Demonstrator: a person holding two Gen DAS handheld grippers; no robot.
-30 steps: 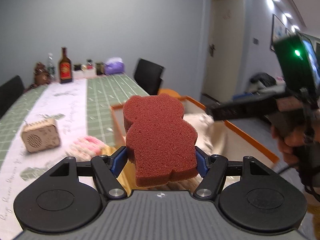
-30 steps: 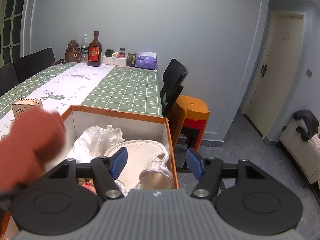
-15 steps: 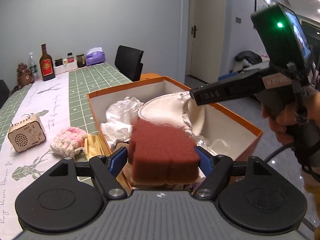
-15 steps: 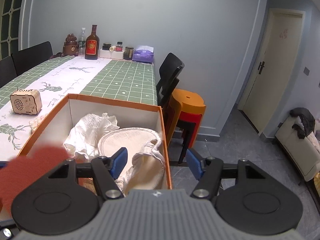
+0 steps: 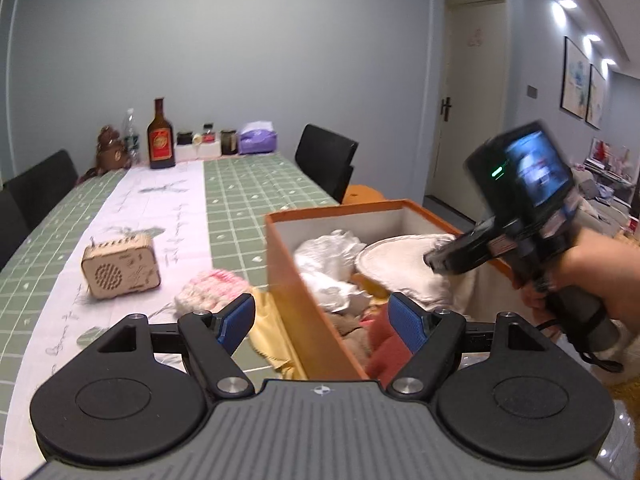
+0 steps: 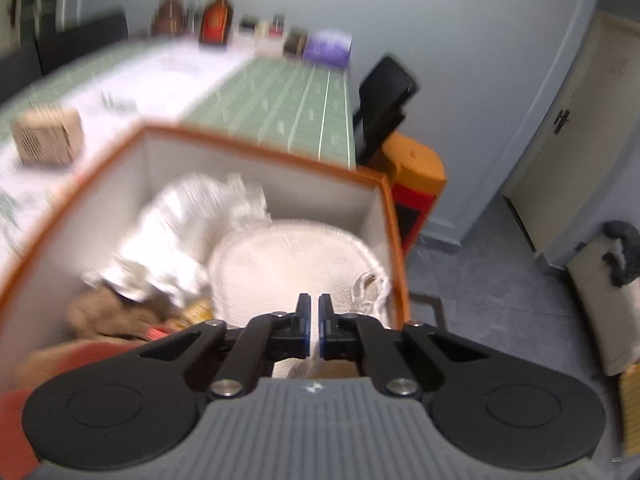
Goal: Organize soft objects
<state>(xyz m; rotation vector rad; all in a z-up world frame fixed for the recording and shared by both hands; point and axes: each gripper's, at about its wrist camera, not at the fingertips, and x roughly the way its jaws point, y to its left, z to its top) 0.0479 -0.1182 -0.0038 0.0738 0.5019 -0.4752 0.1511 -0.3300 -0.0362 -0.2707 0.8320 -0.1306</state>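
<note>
Green checked cloth is covering the bench (image 5: 248, 184) carrying the orange box (image 5: 304, 312). Left gripper (image 5: 322, 322) is hanging wide and empty; the red sponge (image 5: 386, 350) is lying inside. Right gripper (image 6: 314, 320), clamped shut on nothing, is pointing at the cream cloth (image 6: 288, 256); pushing in could crumple it or shove the box.

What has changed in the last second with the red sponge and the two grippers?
The left gripper let go of the red sponge, which now lies in the orange box; its jaws stand open and empty. The right gripper dipped toward the white cloth and its jaws have just closed, pressing on nothing. The wooden speaker and pink knit stayed put.
</note>
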